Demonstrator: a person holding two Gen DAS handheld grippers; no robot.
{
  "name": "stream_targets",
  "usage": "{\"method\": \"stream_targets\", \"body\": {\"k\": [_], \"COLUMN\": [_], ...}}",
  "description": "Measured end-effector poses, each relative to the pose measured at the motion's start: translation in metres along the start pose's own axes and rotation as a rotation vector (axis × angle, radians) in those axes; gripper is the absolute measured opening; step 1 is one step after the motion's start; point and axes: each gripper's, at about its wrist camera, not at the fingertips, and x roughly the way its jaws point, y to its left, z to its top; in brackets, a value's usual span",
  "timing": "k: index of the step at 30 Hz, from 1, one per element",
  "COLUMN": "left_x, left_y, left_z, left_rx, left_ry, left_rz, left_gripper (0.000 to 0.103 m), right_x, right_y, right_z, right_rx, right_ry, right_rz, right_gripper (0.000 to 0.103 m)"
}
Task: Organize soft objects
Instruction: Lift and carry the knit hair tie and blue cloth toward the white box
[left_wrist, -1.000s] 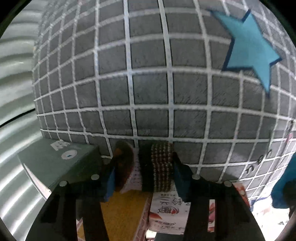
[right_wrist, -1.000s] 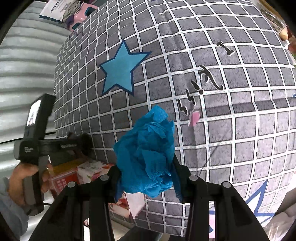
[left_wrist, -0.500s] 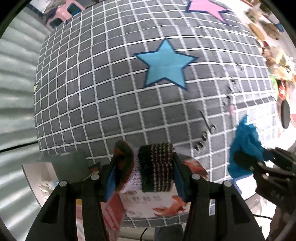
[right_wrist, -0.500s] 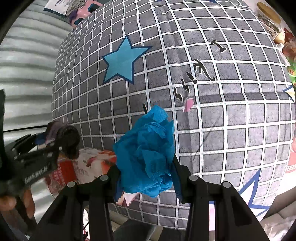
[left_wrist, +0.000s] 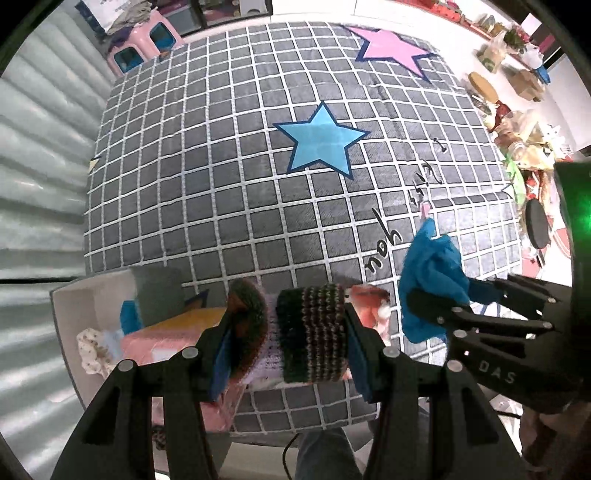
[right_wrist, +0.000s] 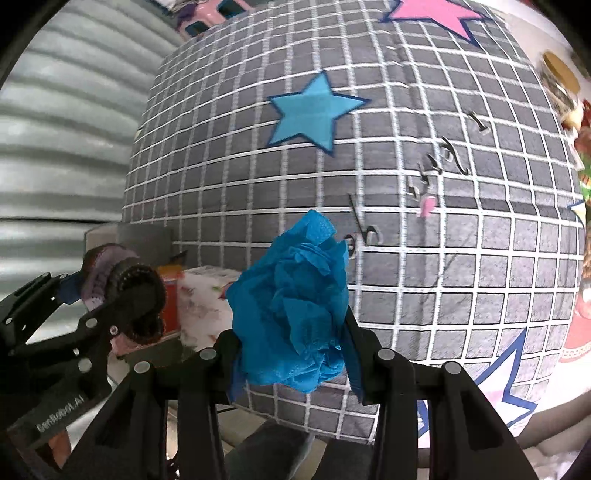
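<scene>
Our left gripper (left_wrist: 288, 332) clamps a rolled knitted piece (left_wrist: 310, 332), jaws half apart, pointing straight down over the white bin (left_wrist: 92, 295) beside the checked rug (left_wrist: 258, 184). Our right gripper (right_wrist: 291, 332) pinches a crumpled blue cloth (right_wrist: 295, 314) narrowly, tilted steeply downward above the rug.

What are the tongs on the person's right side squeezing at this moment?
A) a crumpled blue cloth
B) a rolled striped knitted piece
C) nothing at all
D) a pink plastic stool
A: in the right wrist view, the right tongs are closed on a crumpled blue cloth, while the rolled striped knitted piece sits in the left tongs.
</scene>
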Motion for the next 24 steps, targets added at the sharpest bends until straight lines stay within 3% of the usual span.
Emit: {"method": "stream_targets", "body": {"k": [17, 24], "left_x": [-0.041, -0.061], "left_y": [0.045, 0.069], "left_z": [-0.084, -0.098], "left_rx": [-0.079, -0.148], "left_ry": [-0.066, -0.13], "left_rz": [-0.083, -0.091], "left_gripper": [0.057, 0.057], "right_x": [-0.021, -0.028], "right_y": [0.086, 0.116], "right_z": [-0.028, -0.03], "right_rx": [-0.162, -0.219], "right_ry": [-0.034, -0.051], "right_rz": [-0.04, -0.049], "right_gripper": [0.044, 0.044]}}
